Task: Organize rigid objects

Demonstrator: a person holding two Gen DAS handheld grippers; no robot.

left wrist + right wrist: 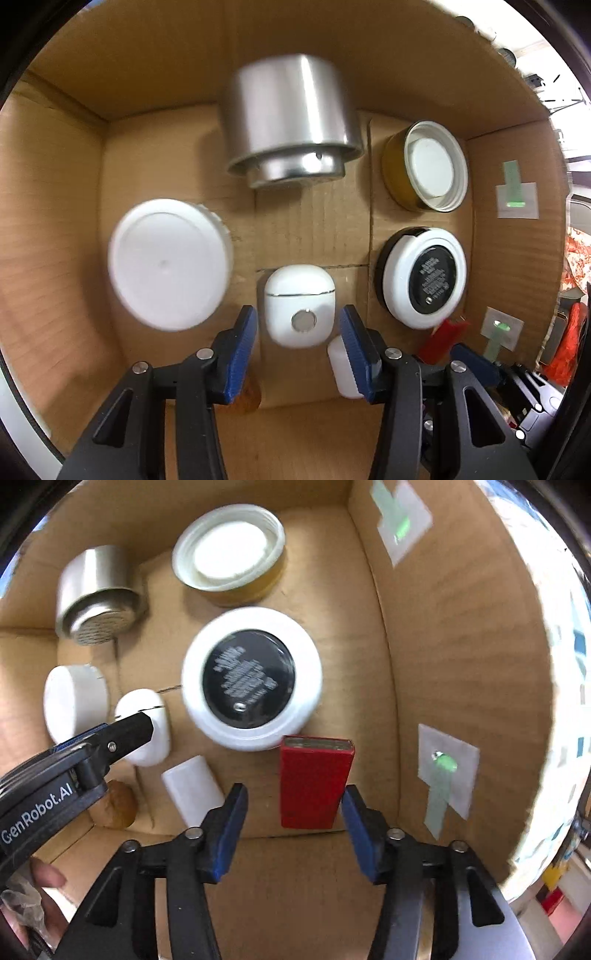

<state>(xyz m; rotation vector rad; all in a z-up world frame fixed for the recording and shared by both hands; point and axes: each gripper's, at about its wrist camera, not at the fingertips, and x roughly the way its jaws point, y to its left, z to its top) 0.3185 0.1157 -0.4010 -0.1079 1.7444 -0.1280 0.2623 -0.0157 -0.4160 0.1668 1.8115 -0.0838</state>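
Observation:
All lies in a cardboard box point(310, 229). A white earbud case point(299, 306) rests on its floor between the blue pads of my left gripper point(297, 312); a thin gap shows on each side, so it is open. In the right wrist view one left finger point(136, 731) covers the earbud case point(147, 734). My right gripper point(294, 788) stands open around a red rectangular box point(314, 782), apart from both pads, with more room at the left. The red box point(443, 334) also shows at the left wrist view's lower right.
Around them sit a steel cup point(288, 122), a wide white lid point(170, 262), an amber jar with a white cap point(428, 166), a white round compact with a black label point(251, 679), a small white block point(192, 790) and a brown lump point(118, 805). Box walls stand close.

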